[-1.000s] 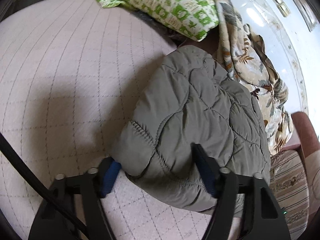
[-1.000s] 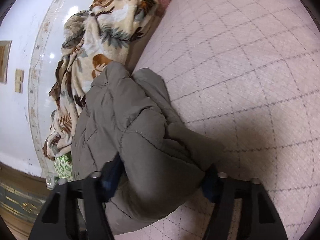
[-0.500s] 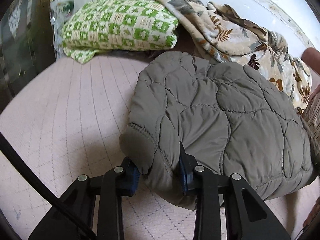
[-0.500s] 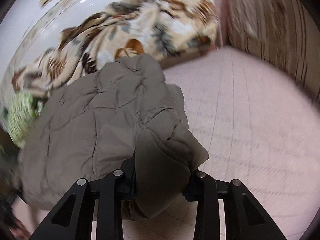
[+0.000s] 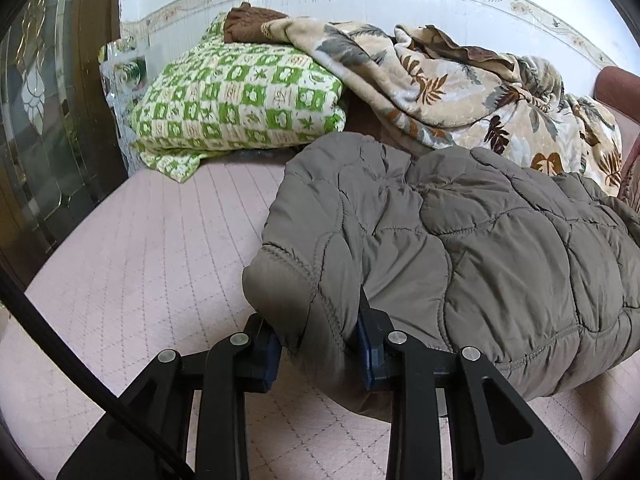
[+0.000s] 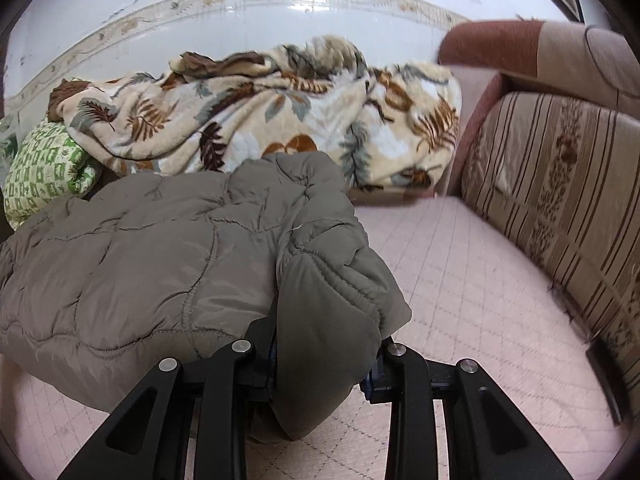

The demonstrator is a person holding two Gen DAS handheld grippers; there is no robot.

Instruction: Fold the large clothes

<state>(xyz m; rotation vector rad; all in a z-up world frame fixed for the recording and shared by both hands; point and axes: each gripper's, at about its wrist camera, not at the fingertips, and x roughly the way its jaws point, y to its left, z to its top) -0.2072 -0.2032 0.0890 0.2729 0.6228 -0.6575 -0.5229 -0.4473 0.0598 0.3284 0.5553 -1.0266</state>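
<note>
Jacket (image 5: 460,248), puffy and grey-brown, lies on the pink quilted bed cover (image 5: 132,272) with its near edge pinched at both corners. Your left gripper (image 5: 318,350) squeezes a fat fold by the cuff. Your right gripper (image 6: 324,364) is closing a bit more on the other thick corner. Each bite is small and the cloth looks slippery, so a corner could slide out if you pull hard. Farther back sit the green checked pillow (image 5: 236,100) and the leaf blanket (image 6: 260,120). Swing too far and the jacket may land on them.
</note>
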